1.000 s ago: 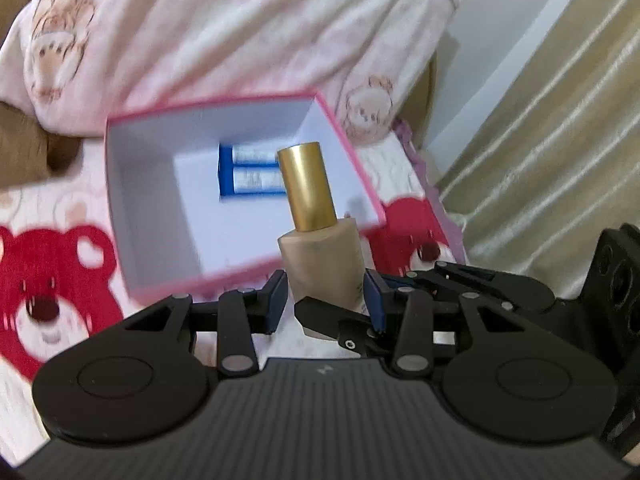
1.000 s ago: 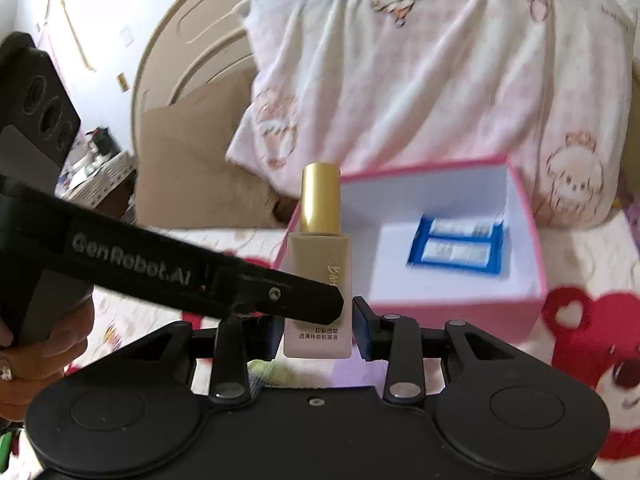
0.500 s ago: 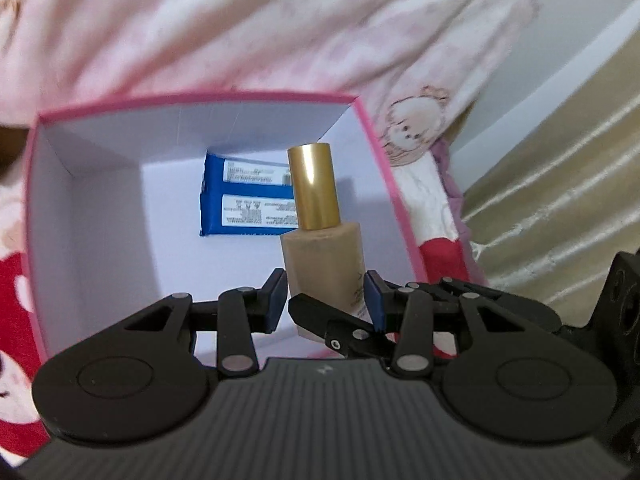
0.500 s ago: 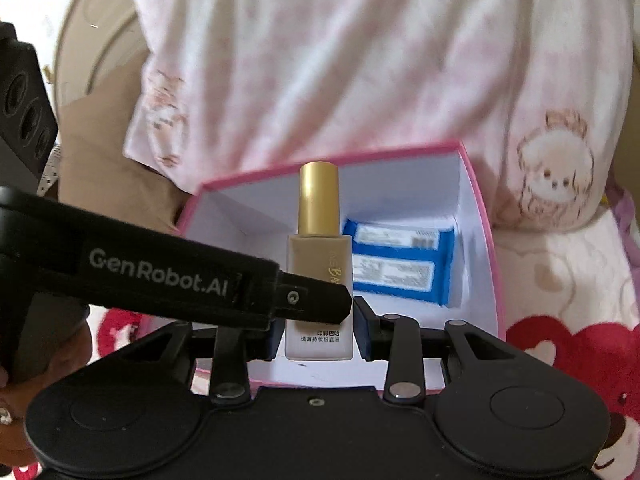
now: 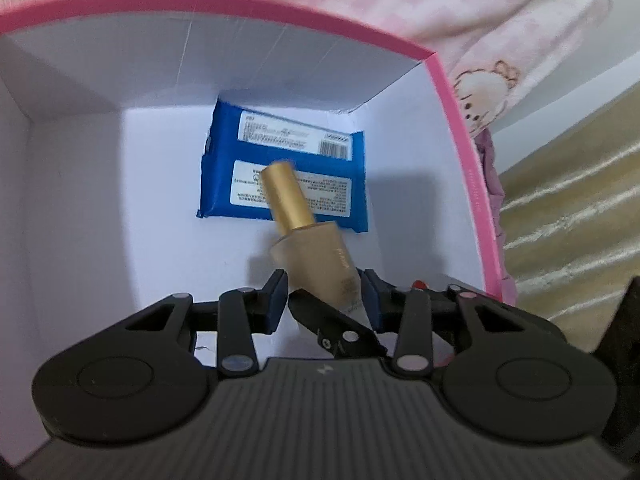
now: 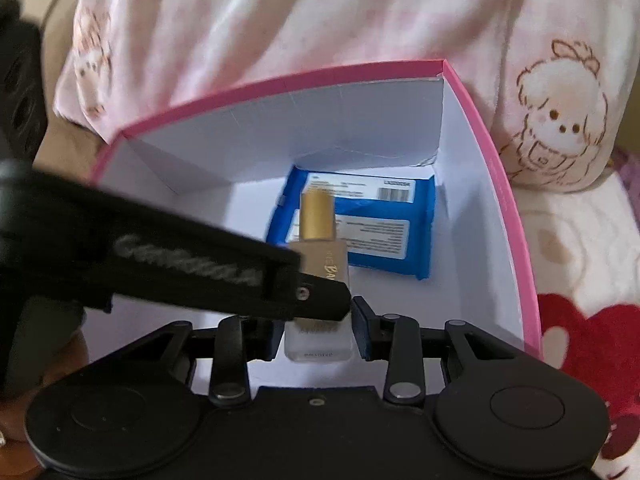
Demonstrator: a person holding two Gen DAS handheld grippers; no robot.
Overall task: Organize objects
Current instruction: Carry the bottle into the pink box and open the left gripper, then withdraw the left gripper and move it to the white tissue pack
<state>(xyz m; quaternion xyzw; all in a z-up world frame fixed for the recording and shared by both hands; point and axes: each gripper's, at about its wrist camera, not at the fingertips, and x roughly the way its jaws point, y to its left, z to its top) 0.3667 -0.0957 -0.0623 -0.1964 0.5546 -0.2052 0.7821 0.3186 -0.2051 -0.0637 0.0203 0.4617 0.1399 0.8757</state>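
While a pink quilt (image 6: 304,40) printed with cartoon lambs fills the background, a pink-rimmed box (image 5: 460,128) with white inner walls sits open on bedding patterned with red bears (image 6: 592,332). Gold-toned curtains (image 5: 580,208) hang to the right in the left wrist view.

Inside the box, a blue packet (image 5: 296,160) with white printed labels lies flat on the floor, pushed toward the far wall and the right-hand corner.

Both grippers reach down into the box together. The right gripper (image 6: 318,330) is clenched on the lower body of a foundation bottle (image 6: 324,264), its dark blue pads pressing the two flat sides. From its camera the bottle stands nearly upright, beige glass below and a gold cap (image 6: 318,216) above, with the cap overlapping the blue packet beyond it.

The left gripper (image 5: 326,300) has its jaws closing around the same bottle (image 5: 320,264); the right-hand pad lies against the glass, while a gap shows between the left-hand pad and the bottle, so it does not press on it from both sides. In this view the bottle leans toward the upper left. One black finger of the left gripper, bearing a blurred white logo, crosses the right wrist view in front of the bottle.

The bottle's base hangs low within the box, near its front; whether it touches the floor cannot be told.
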